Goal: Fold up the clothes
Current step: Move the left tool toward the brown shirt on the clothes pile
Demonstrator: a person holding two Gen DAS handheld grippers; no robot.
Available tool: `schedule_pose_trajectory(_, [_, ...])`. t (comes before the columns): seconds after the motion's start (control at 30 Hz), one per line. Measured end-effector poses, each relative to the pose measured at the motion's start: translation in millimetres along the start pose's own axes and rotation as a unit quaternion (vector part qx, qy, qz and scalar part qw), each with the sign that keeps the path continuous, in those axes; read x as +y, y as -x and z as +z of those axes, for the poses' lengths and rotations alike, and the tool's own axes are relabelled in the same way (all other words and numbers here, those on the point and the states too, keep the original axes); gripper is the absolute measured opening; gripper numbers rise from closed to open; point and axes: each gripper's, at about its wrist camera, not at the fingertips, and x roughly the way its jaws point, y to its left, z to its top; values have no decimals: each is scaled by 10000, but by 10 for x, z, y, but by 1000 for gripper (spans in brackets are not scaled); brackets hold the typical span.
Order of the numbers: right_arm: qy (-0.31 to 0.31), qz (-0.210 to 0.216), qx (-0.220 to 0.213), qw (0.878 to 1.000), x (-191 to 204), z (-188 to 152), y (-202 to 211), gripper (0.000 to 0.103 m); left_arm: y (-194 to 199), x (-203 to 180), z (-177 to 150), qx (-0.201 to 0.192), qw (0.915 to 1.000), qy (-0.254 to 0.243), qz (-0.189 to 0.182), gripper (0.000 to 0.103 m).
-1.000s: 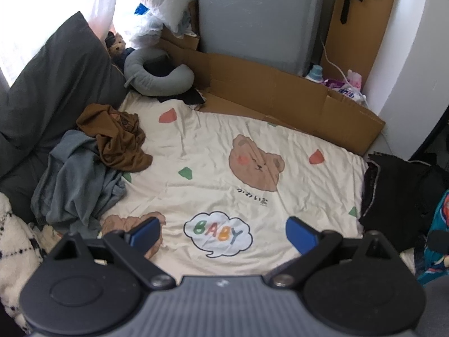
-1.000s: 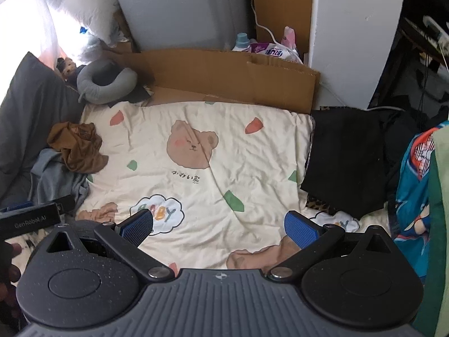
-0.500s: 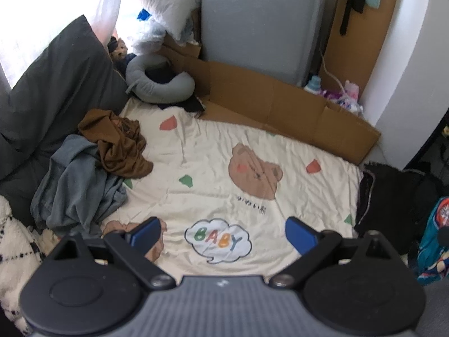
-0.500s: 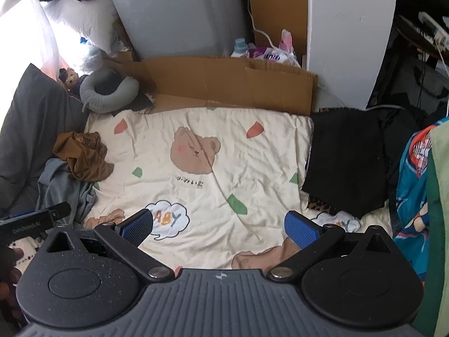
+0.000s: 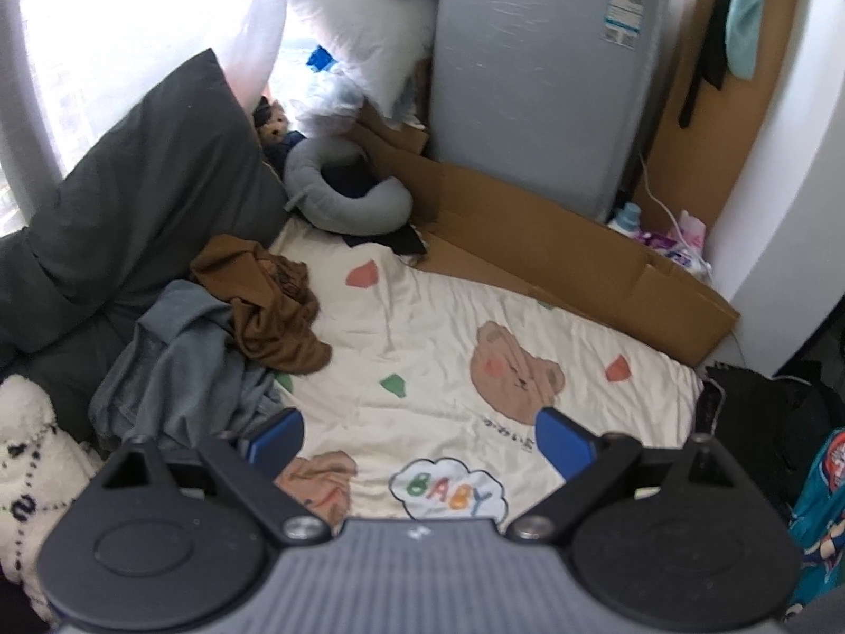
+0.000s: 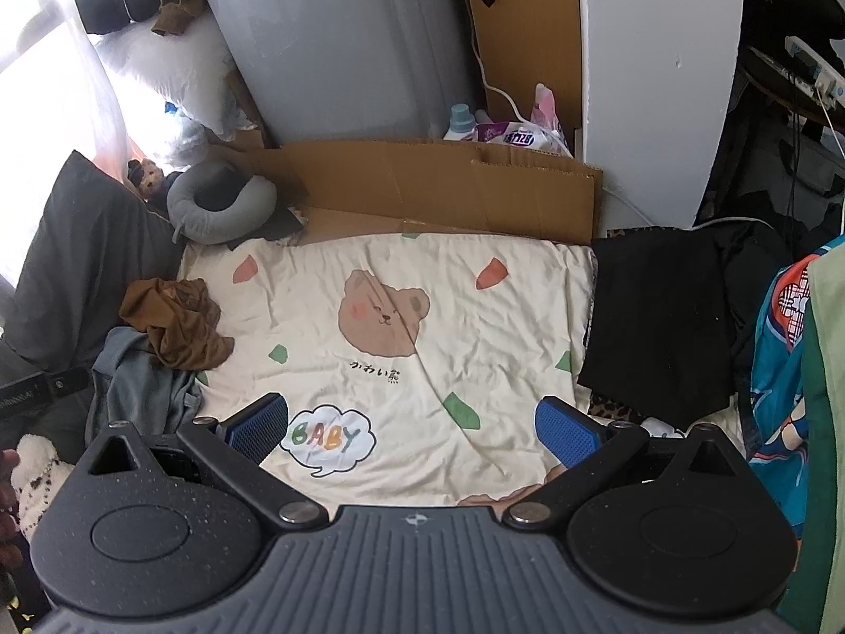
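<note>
Grey-blue garment [image 5: 179,370] partly hidden under brown garment [image 5: 269,306], lower edge behind left gripper body. Black cloth [image 6: 660,327] runs behind colourful fabric [image 6: 781,370], cut by right edge. Fridge label [image 5: 626,8] text too small. Left view slightly blurred.

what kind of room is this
Most likely a cramped bedroom: a bear-print blanket spread flat, a dark pillow and neck pillow beside it, and crumpled clothes piled at its edge.
</note>
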Motion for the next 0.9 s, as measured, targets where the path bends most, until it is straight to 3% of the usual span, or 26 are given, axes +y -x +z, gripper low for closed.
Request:
schedule_pose_trajectory(0.33, [95,-163,-30,9998,44,173,-71,103,-10,392,261,-261,9996,69,104,96])
schedule_pose_trajectory(0.9, [223,-94,-446,9987,289,504,-481,103,-310,1028,565,-454,9981,363,223,96])
